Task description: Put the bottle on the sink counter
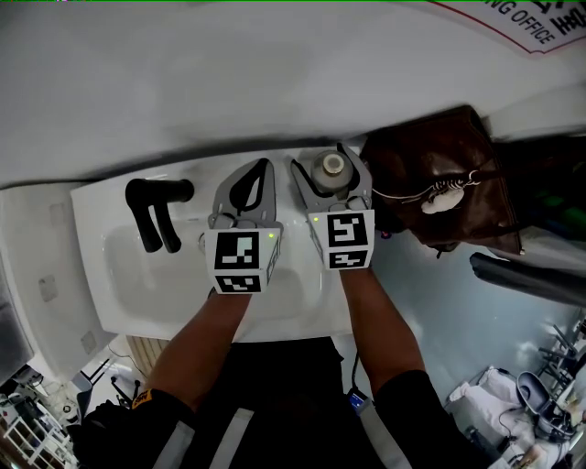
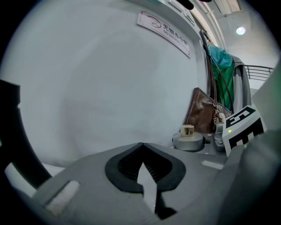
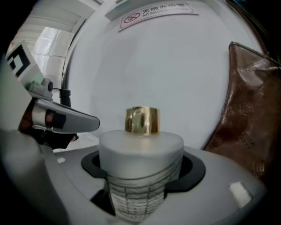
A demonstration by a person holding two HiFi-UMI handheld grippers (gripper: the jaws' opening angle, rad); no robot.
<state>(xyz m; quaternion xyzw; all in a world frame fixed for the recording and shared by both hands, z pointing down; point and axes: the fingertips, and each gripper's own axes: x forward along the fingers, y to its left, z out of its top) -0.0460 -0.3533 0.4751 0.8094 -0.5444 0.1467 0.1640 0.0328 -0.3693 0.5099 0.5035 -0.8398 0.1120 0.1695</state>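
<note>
The bottle (image 1: 330,169) is frosted grey with a gold cap (image 3: 142,119). It stands upright between the jaws of my right gripper (image 1: 330,161), which is shut on its body (image 3: 140,154). It is over the back right corner of the white sink counter (image 1: 110,197), next to the brown bag; whether it rests on the counter is hidden. My left gripper (image 1: 256,181) hangs just to its left over the sink's back edge, shut with nothing in it. In the left gripper view the jaw tips (image 2: 141,147) meet, and the bottle (image 2: 188,138) shows to the right.
A black faucet (image 1: 156,212) stands at the sink's back left. A brown leather bag (image 1: 444,179) sits right of the sink, close to the bottle. The white wall behind carries a no-smoking sign (image 3: 156,13). Green cloth (image 2: 224,79) hangs behind the bag.
</note>
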